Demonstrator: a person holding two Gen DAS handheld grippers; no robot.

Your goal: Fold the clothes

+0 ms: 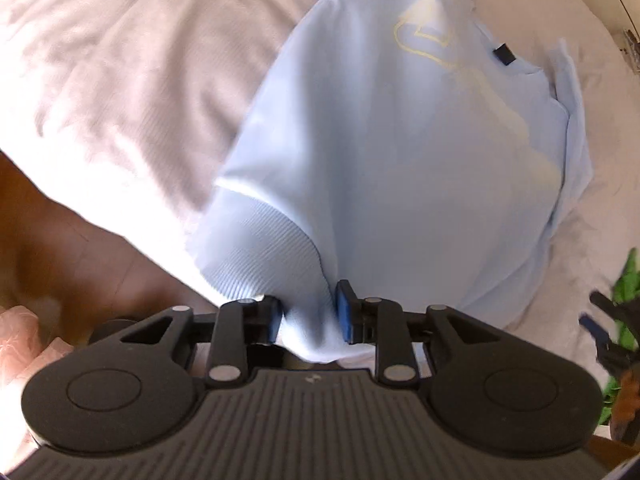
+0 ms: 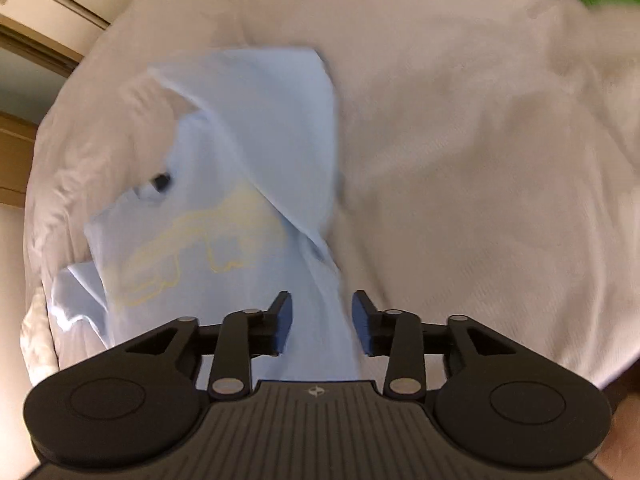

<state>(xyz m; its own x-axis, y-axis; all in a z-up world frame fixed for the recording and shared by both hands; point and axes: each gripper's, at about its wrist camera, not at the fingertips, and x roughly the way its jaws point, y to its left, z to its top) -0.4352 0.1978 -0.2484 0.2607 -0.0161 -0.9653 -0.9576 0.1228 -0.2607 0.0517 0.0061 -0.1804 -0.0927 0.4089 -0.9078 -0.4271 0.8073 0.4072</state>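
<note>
On the beige bed (image 1: 100, 80) the light blue sweatshirt (image 1: 400, 160) lies mostly spread out, ribbed hem bunched at 6 o'clock between the left gripper (image 1: 309, 316) pads, which pinch it loosely. In the right view its edge runs up through the right gripper (image 2: 322, 322), jaws spread, not touching. Risk: hem slips and the cloth lands crumpled, so a crooked fold

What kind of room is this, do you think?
Probably a bedroom: a hoodie lies on a quilted bed cover, with wood floor beside it and a door frame behind.
</note>
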